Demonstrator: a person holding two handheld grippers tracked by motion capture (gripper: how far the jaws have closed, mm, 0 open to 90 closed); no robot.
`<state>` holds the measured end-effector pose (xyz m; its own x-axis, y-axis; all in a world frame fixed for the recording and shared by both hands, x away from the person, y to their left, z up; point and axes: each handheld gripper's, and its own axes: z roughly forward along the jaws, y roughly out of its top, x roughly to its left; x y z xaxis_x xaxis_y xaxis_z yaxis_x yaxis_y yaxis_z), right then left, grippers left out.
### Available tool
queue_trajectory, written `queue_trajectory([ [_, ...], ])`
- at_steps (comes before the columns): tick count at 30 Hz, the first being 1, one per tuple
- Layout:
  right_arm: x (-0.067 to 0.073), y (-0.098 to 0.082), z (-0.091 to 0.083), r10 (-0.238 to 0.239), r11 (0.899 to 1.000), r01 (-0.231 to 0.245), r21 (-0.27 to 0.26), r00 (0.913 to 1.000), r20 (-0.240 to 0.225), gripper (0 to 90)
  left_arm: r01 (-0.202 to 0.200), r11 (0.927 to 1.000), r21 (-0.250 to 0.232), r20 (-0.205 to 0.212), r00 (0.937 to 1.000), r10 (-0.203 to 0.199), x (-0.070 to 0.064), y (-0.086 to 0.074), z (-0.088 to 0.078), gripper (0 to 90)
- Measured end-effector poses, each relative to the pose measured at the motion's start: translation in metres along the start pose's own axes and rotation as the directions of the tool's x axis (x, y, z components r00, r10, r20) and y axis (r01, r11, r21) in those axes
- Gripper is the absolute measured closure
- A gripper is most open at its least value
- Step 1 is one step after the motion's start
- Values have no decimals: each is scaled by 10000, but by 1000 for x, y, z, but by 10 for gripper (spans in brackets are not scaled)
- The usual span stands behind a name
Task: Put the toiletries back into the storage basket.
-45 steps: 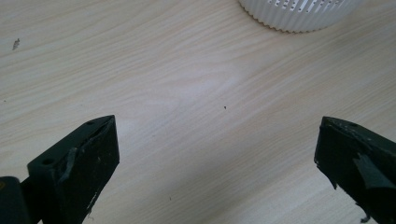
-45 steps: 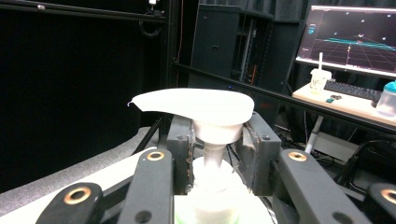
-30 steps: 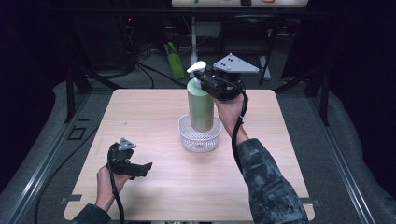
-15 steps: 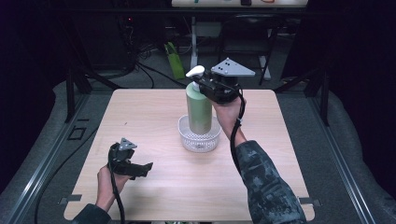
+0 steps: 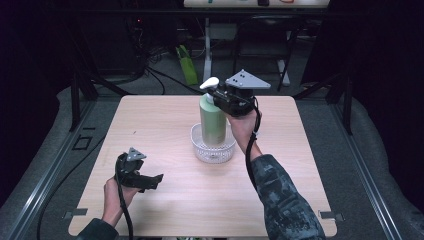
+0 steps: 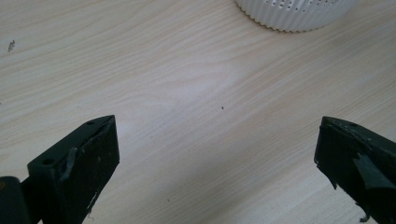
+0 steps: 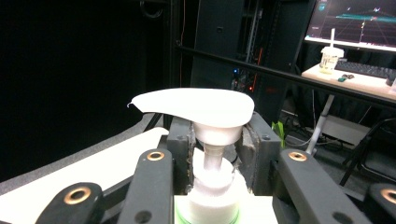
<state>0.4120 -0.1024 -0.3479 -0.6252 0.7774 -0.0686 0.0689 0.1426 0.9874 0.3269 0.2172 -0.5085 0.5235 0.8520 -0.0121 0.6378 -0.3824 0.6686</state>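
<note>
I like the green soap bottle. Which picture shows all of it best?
The high view: the whole green bottle shows there, standing in the white basket. The right gripper view gives just its white pump up close. The left gripper view catches the basket's edge, no bottle.

From my left gripper view the white basket [image 6: 294, 14] is cut off by the top edge. In my right gripper view the pump bottle [image 7: 210, 205] runs off the bottom, its green body mostly hidden.
</note>
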Motion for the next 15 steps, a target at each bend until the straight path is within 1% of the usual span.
queue_trajectory([
  [4,0,-9,1,22,9999,-21,165,10000,-27,677,-30,10000,11,26,10000,30,-1,0,0,0],
  [8,0,-15,1,71,9998,-71,194,10000,-21,678,-109,9999,58,32,9999,108,-1,0,0,0],
  [15,0,-23,2,139,9995,-138,274,9999,-46,677,-85,10000,30,13,10000,85,-2,1,1,0],
])
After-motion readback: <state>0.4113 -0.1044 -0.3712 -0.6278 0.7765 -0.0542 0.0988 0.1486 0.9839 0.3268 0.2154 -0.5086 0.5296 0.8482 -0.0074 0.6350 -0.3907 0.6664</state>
